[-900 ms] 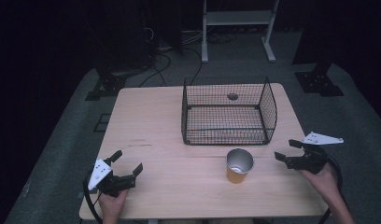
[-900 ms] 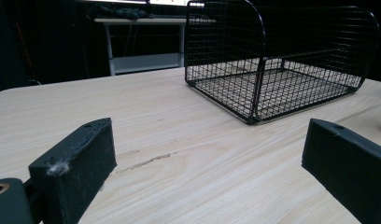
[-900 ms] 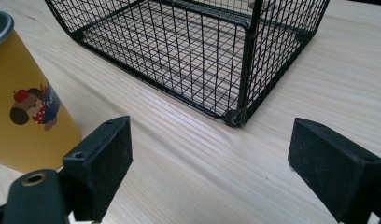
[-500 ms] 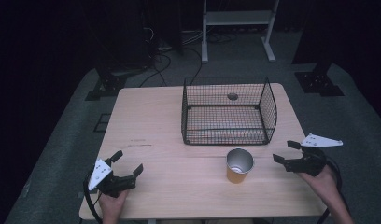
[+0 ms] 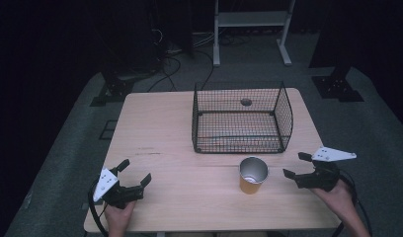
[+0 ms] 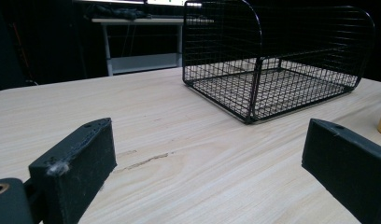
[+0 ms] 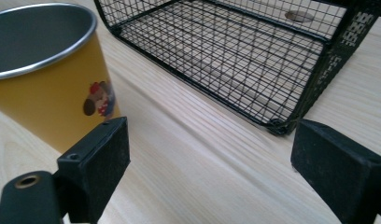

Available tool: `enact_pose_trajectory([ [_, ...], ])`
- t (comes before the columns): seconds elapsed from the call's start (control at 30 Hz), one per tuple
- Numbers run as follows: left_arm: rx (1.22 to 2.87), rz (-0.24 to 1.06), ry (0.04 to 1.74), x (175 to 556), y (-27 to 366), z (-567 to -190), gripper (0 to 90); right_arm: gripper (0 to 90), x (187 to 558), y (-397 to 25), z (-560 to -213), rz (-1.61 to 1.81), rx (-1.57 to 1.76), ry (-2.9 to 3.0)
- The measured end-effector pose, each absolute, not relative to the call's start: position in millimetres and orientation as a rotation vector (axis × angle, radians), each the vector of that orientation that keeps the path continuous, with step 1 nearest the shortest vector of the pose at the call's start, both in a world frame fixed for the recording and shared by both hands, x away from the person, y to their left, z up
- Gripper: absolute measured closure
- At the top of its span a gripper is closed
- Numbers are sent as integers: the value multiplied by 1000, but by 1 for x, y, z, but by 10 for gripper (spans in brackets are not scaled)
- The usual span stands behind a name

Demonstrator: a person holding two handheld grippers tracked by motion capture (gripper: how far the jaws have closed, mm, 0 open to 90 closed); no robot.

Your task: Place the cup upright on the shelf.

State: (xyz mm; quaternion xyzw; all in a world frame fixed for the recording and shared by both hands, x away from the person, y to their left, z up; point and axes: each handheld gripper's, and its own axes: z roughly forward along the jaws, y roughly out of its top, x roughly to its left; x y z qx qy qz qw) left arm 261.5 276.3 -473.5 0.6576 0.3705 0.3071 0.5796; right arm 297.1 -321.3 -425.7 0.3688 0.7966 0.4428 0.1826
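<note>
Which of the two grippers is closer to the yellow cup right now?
The right gripper. It sits just beside the yellow cup, which looms at its own camera's left, while the left gripper rests far across the table.

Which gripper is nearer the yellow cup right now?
Right. The right gripper sits just to the right of the yellow cup, jaws open toward it. The left gripper is far across the table, near its front left corner.

Overhead view faces forward; both gripper views (low, close) share the basket (image 5: 237, 118).
</note>
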Motion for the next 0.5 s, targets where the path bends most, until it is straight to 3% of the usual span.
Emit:
enact_pose_trajectory([
  [0.5,1539,720,866,261,276,-473,22,92,281,-312,-427,1269,984,2281],
])
